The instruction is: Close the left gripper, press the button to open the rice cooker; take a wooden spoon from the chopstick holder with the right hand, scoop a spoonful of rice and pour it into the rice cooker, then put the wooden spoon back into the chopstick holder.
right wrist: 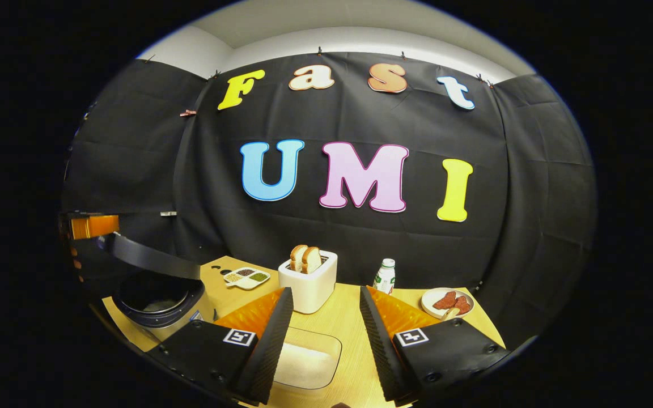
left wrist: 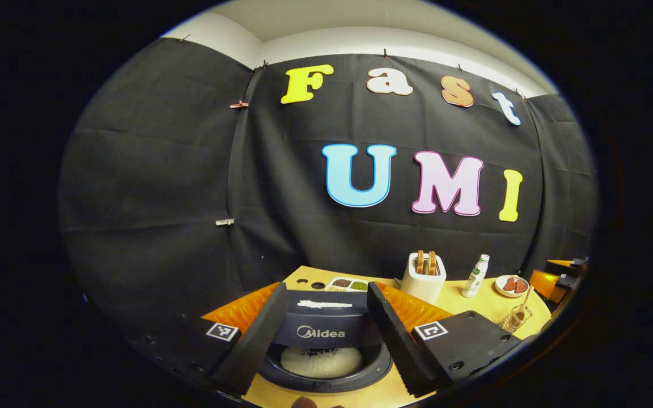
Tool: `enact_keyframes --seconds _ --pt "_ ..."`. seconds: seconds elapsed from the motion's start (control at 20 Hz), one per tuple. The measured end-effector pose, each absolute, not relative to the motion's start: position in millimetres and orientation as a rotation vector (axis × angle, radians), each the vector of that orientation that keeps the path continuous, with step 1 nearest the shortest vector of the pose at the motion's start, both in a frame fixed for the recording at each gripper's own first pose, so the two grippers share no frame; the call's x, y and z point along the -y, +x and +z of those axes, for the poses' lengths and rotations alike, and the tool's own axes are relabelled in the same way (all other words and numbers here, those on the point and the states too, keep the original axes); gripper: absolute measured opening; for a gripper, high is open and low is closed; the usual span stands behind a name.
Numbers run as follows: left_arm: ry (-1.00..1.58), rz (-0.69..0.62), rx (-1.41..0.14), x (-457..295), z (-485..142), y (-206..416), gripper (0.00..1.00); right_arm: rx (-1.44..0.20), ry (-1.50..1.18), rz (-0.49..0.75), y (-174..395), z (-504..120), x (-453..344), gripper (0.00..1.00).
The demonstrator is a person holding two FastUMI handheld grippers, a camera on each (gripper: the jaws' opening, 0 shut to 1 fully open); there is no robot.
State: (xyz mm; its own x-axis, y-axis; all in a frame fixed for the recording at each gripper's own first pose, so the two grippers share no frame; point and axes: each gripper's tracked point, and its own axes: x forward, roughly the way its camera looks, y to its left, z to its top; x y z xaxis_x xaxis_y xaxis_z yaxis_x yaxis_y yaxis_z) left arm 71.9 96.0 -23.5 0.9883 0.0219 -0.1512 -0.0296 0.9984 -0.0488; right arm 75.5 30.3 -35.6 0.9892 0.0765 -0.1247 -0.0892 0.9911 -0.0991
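The rice cooker [left wrist: 326, 379] stands open right below my left gripper [left wrist: 329, 290], its dark lid [left wrist: 326, 326] tipped up between the spread fingers. White rice [left wrist: 321, 362] lies in its pot. My left gripper is open and holds nothing. The wooden spoon [left wrist: 525, 300] stands in the clear chopstick holder [left wrist: 514, 320] at the table's right. My right gripper [right wrist: 325, 292] is open and empty above a clear container of rice [right wrist: 306, 357]. In the right gripper view the open cooker [right wrist: 156, 303] sits at the left, with the left gripper's orange body [right wrist: 91, 226] above it.
A white toaster [right wrist: 309, 280] with bread slices stands at mid-table, with a small bottle [right wrist: 384, 276] and a plate of food [right wrist: 446, 302] to its right. A divided dish of grains [right wrist: 247, 277] lies behind the cooker. The right gripper's orange body [left wrist: 556, 280] shows at the far right.
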Motion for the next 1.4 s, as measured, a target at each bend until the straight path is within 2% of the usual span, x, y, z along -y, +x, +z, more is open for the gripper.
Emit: enact_keyframes --seconds 0.35,1.4 --pt "-0.082 0.039 -0.202 -93 -59 53 0.96 -0.135 -0.113 0.099 73 -43 -35 0.75" --pt "-0.047 0.047 -0.23 -92 -85 44 0.97 -0.145 -0.113 0.114 70 -48 -43 0.75"
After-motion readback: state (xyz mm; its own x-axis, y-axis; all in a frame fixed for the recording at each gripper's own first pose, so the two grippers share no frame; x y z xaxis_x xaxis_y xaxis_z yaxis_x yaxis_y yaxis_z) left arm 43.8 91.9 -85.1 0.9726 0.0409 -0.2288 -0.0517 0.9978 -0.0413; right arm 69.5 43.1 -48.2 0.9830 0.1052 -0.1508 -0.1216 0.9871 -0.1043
